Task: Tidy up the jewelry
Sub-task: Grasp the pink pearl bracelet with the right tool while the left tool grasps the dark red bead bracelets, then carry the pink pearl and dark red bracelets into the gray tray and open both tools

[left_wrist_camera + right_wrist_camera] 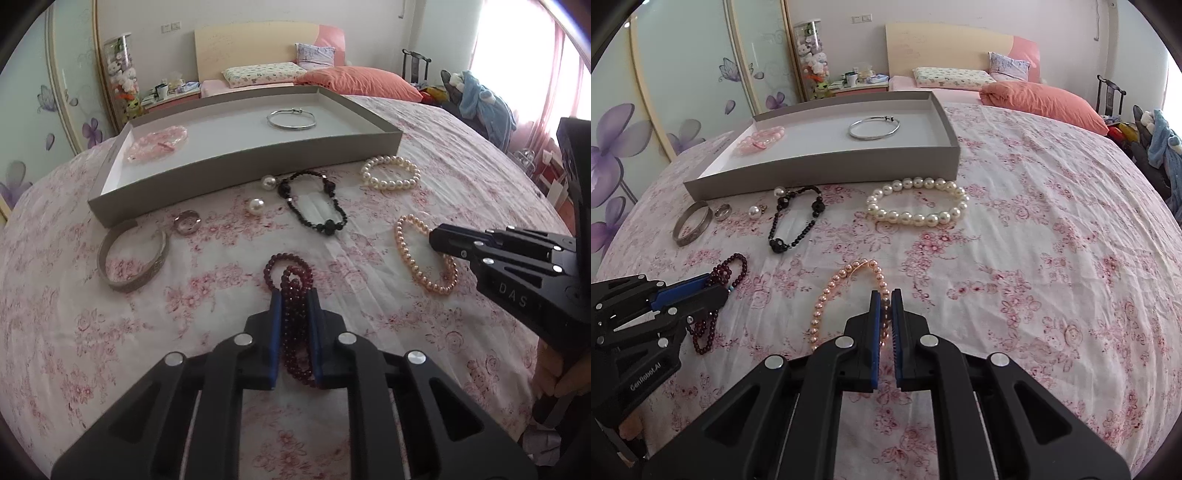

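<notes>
On the floral bedspread my left gripper is shut on a dark red bead bracelet, its strands pinched between the blue pads. The bracelet's far loop lies on the cloth ahead of the fingertips. To its right, my right gripper is shut on one side of a pink pearl bracelet, whose remaining length rests on the bed. A shallow grey tray stands beyond both, holding a pale pink bracelet and a thin silver bangle.
Between tray and grippers lie a white pearl bracelet, a black bead bracelet, two loose pearls, a ring and a wide silver bangle. Pillows and a headboard sit behind the tray.
</notes>
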